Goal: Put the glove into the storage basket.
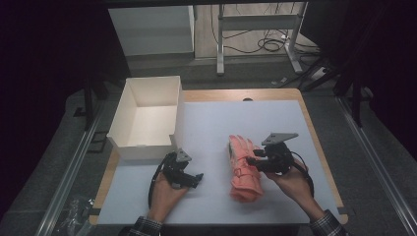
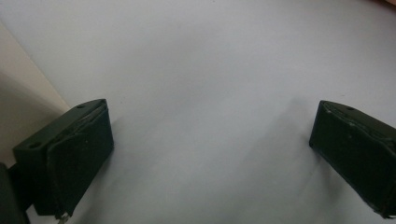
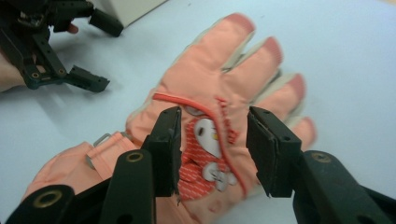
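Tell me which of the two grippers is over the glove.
The right gripper: its open jaws straddle the pink glove. The left gripper hangs open over bare white table beside the box.

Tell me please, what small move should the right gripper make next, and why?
Probably lower the right gripper and close it on the pink glove. Its jaws stand open on either side of the glove's back, which lies flat on the table, and the white box is empty.
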Available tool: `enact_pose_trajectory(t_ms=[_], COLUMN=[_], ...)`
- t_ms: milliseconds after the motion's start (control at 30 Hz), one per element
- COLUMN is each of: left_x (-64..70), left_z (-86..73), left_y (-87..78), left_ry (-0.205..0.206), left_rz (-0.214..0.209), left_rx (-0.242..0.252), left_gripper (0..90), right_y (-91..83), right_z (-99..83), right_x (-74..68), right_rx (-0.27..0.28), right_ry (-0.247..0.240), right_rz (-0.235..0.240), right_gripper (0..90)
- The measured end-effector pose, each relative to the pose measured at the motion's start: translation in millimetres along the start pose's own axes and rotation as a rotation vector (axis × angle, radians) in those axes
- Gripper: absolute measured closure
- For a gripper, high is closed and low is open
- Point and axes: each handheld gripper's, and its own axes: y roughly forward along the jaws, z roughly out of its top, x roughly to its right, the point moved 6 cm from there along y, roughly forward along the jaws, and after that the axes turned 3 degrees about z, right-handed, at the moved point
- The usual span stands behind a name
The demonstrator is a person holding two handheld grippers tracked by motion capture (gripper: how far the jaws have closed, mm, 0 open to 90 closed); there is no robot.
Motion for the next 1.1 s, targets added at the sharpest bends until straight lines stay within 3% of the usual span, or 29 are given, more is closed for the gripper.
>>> enact_pose_trajectory(t_ms=[167, 267, 433, 633, 767, 1100], left_x=[0.3, 0.5, 0.1, 0.1, 0.1, 0.0], left_z=[0.0, 0.1, -0.2, -0.2, -0.2, -0.2], left_y=[0.1, 0.2, -0.1, -0.1, -0.1, -0.1], left_ry=[-0.004, -0.006, 0.001, 0.000, -0.001, -0.001], left_rz=[0.000, 0.000, 0.000, 0.000, -0.001, -0.001], left_rx=[0.002, 0.003, -0.002, -0.002, -0.001, -0.002], left_gripper=[0.0, 0.0, 0.0, 0.0, 0.0, 0.0], right_y=[-11.6, -13.2, -8.5, 0.7, 5.5, 15.5], right_z=[-12.3, -36.7, -62.1, -88.8, -97.6, -99.0], right_x=[15.3, 25.9, 28.8, 19.8, 14.1, 12.6], right_rx=[0.017, 0.019, 0.017, 0.003, 0.003, -0.007], right_ry=[0.023, 0.047, 0.057, 0.053, 0.047, 0.038], right_rz=[-0.016, 0.012, 0.043, 0.082, 0.102, 0.110], right_gripper=[54.7, 55.4, 62.7, 74.3, 82.3, 84.7])
